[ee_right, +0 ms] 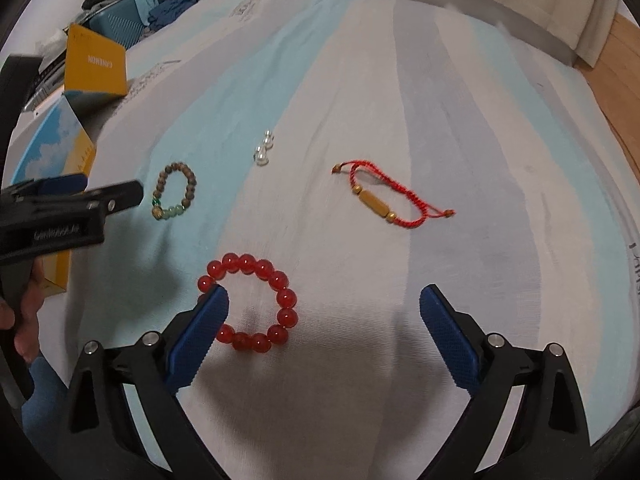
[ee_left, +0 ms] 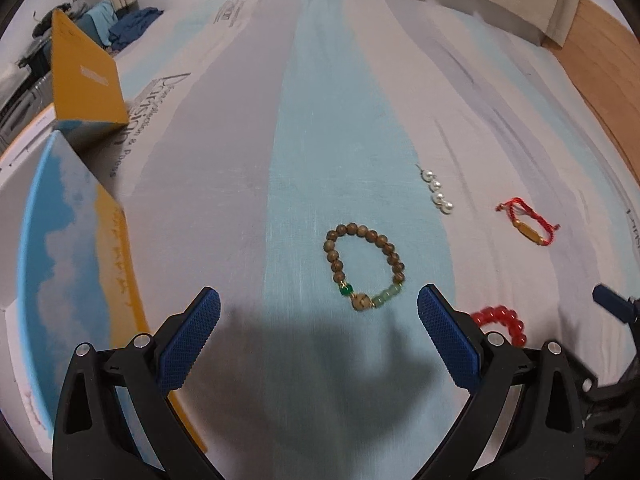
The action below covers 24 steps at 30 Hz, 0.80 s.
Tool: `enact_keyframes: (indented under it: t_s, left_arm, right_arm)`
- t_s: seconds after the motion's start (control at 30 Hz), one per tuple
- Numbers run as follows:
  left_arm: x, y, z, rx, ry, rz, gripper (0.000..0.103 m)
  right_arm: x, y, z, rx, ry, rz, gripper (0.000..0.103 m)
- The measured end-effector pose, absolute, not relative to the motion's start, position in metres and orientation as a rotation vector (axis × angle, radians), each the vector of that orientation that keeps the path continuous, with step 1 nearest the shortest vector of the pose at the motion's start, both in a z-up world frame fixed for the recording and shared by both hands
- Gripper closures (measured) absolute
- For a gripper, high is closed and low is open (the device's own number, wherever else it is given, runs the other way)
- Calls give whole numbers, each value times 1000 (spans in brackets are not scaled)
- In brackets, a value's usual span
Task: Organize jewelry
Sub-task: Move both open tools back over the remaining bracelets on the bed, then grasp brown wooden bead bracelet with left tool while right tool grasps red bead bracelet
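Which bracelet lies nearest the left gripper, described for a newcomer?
On the striped bedsheet, beside the open yellow box, lies the brown bead bracelet, just ahead of the left gripper. Unlike the red ones, it has green beads.

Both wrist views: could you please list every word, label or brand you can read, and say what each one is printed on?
"CANENON", as best it reads: white letters on the raised yellow lid of the box; blurred in the left view.
Large grey lettering on the sheet: stretched and partly cut off, not readable.
Embossed word on the left claw body: too blurred to read.
Dark marks at the sheet's right edge: cut off, unreadable.
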State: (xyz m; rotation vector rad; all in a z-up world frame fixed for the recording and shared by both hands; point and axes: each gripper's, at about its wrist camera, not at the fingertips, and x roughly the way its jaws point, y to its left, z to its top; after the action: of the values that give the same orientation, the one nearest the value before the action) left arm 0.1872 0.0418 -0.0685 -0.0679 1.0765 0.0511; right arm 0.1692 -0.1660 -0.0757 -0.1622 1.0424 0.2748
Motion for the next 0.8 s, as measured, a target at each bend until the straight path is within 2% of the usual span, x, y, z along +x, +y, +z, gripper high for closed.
enact_keyframes:
  t_s: [0.3, 0.47, 0.6, 0.67, 0.8]
  left_arm:
    - [206, 41, -88, -77, 1087, 79, 6]
    - [213, 44, -99, -87, 1096, 111, 8]
    - [215, 48, -108, -85, 1110, 126, 19]
    - [215, 48, -110, -86, 1108, 127, 22]
    - [215, 46, -111, -77, 1112, 119, 34]
  right_arm:
    - [175, -155, -102, -166, 1088, 297, 15]
    - [176, -150, -113, -167, 1109, 311, 24]
    - [177, -148, -118, -169, 1120, 318, 32]
    - [177, -146, -119, -175, 1119, 321, 39]
    - [175, -146, -119, -187, 1118, 336, 53]
